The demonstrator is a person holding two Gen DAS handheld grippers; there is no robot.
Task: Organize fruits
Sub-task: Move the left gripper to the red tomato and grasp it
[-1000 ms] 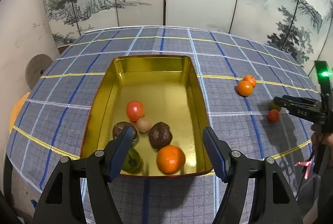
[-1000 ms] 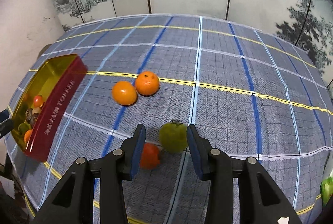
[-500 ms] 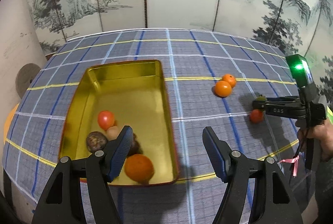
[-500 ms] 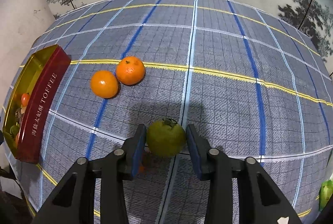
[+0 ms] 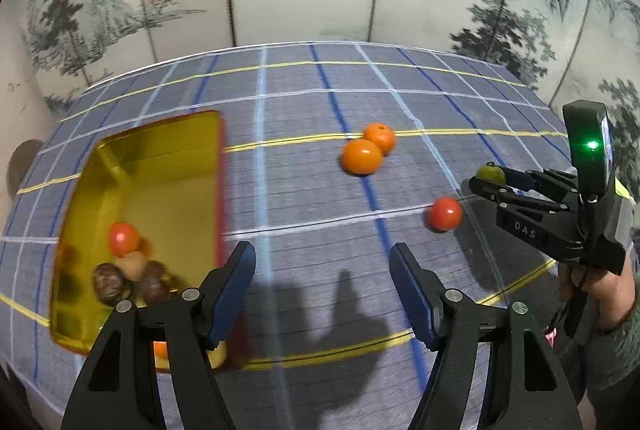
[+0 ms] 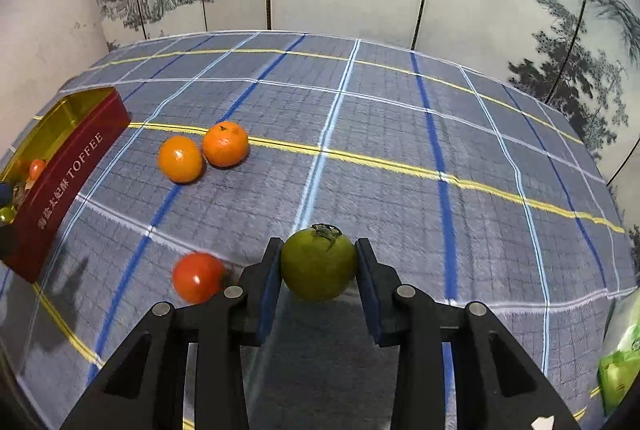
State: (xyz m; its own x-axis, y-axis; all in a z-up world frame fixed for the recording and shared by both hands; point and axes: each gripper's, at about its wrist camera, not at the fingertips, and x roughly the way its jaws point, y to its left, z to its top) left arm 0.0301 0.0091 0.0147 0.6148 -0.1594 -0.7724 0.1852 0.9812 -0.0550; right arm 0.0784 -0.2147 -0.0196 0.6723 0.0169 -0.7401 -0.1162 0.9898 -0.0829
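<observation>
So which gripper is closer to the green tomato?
Right. The right gripper has its pads closing around the green tomato. The left gripper is open over bare cloth, off beside the toffee tin.

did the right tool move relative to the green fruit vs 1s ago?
Yes. The right tool advanced toward the two oranges; its jaws have just been closing and now pinch the green fruit.

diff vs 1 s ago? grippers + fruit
The right gripper moved in around the green tomato; its jaws have just been closing and the pads now press its sides. The left gripper, open and empty, swung from over the toffee tin to the bare tablecloth beside it. The two oranges, red tomato and fruit in the tin stayed put.
</observation>
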